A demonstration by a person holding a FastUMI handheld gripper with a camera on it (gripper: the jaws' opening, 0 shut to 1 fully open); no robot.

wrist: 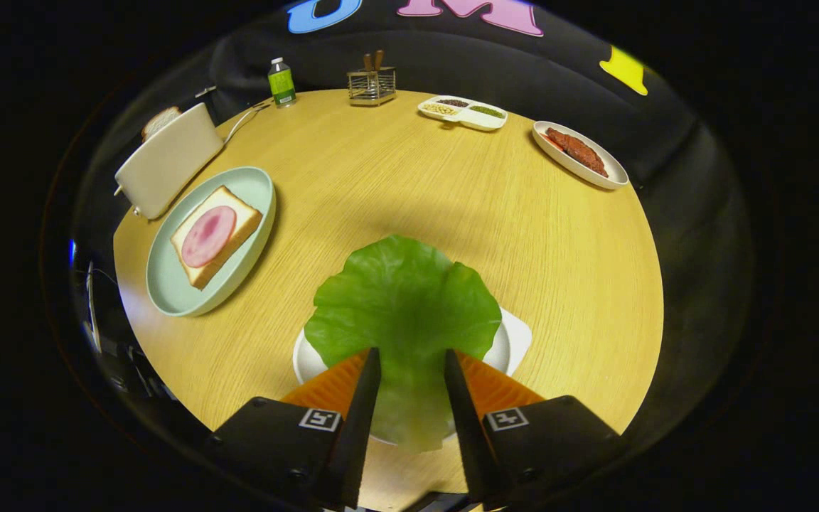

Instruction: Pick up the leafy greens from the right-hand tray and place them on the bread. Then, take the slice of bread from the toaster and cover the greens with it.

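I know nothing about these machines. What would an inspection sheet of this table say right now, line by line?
Surface: round wooden table, no spills seen.
Job's things: lettuce leaf lies over a white tray; bread slice topped with a pink meat slice sits on a pale green plate; toaster beside that plate has another bread slice sticking out.
Clutter: green bottle, wire rack, divided dish, plate of brown meat, all at the far edge.
Grippers: gripper has fingers either side of the leaf's near part; contact cannot be told.
Cables: white cord runs from the toaster.
Surroundings: black cloth wall.
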